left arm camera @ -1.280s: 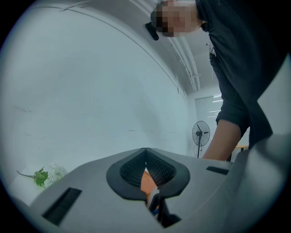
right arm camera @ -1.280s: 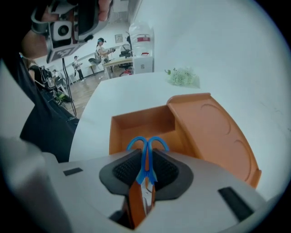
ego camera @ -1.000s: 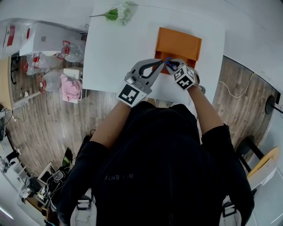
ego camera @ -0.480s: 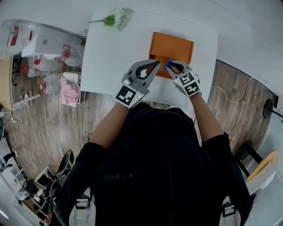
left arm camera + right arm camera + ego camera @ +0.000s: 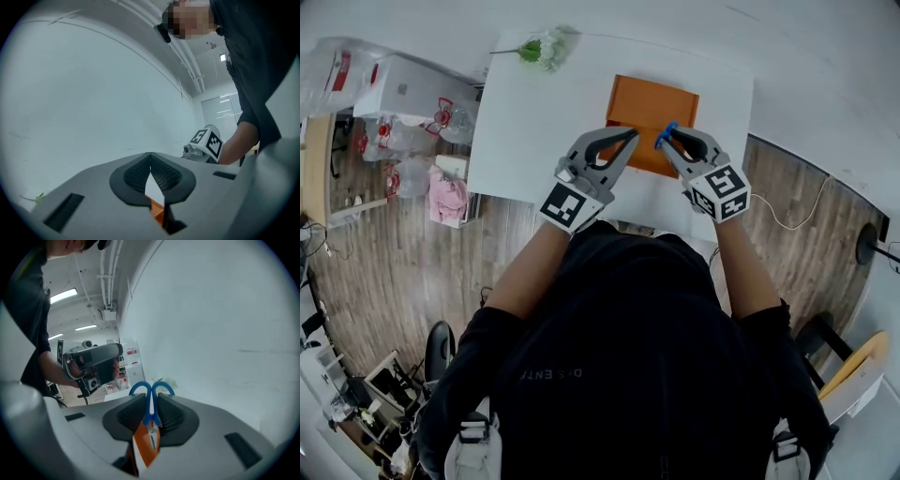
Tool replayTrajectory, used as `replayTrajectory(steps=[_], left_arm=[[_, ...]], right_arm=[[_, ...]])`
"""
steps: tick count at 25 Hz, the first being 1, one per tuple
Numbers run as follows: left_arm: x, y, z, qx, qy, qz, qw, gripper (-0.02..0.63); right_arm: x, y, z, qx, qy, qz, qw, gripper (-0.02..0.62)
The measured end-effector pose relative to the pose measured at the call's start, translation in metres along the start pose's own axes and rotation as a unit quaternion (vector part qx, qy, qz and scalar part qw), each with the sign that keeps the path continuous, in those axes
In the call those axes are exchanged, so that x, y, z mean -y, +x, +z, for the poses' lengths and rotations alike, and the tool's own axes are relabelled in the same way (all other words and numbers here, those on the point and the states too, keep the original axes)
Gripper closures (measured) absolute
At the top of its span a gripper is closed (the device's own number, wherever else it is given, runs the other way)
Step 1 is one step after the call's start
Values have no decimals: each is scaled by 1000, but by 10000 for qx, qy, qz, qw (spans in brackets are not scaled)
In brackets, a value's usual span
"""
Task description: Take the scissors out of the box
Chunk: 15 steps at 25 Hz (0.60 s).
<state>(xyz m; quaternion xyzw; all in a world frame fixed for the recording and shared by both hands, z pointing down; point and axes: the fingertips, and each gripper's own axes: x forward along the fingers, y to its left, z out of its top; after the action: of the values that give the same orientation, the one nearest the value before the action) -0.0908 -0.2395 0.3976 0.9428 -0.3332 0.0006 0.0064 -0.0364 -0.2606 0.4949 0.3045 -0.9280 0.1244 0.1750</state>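
The orange box (image 5: 652, 105) lies on the white table (image 5: 534, 122). My right gripper (image 5: 673, 139) hangs above the box's near edge, shut on the blue-handled scissors (image 5: 664, 137). In the right gripper view the blue handle loops (image 5: 151, 391) stick out past the right gripper (image 5: 151, 403), and orange and white show in the gap below the pads. My left gripper (image 5: 630, 136) hovers just to the left, over the box's near left part. In the left gripper view the left gripper (image 5: 150, 157) is shut with pads touching and nothing between them; a bit of the orange box (image 5: 157, 212) shows through the gap.
A green and white flower (image 5: 546, 45) lies at the table's far left corner. Bags and boxes (image 5: 403, 94) stand on the wooden floor to the left. A cable (image 5: 787, 202) runs over the floor on the right. A white wall fills both gripper views.
The right gripper has risen from the box with the scissors and swung rightwards, its marker cube now further right. The left gripper has lifted a little too.
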Motion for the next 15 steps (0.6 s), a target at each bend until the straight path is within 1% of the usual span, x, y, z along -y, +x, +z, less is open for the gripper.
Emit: replayTrajectory(steps=[4,6,10,15], left_arm=[[9,5,20,73,-5,94,9999,586],[15,7,26,81,-8,60,9999,586],[25,10,32,52,131,-38,9999,586],[37,7,41,110,159,-3,9998,586]], right_arm=[[-4,-30,32,405,-129,99,9990,508],[-7,-45,47,631,-150,159,9978,506],[-12,-71,74,1082,-150,289,9936,506],[-20,-94,91,1337,-287,310,9901,506]])
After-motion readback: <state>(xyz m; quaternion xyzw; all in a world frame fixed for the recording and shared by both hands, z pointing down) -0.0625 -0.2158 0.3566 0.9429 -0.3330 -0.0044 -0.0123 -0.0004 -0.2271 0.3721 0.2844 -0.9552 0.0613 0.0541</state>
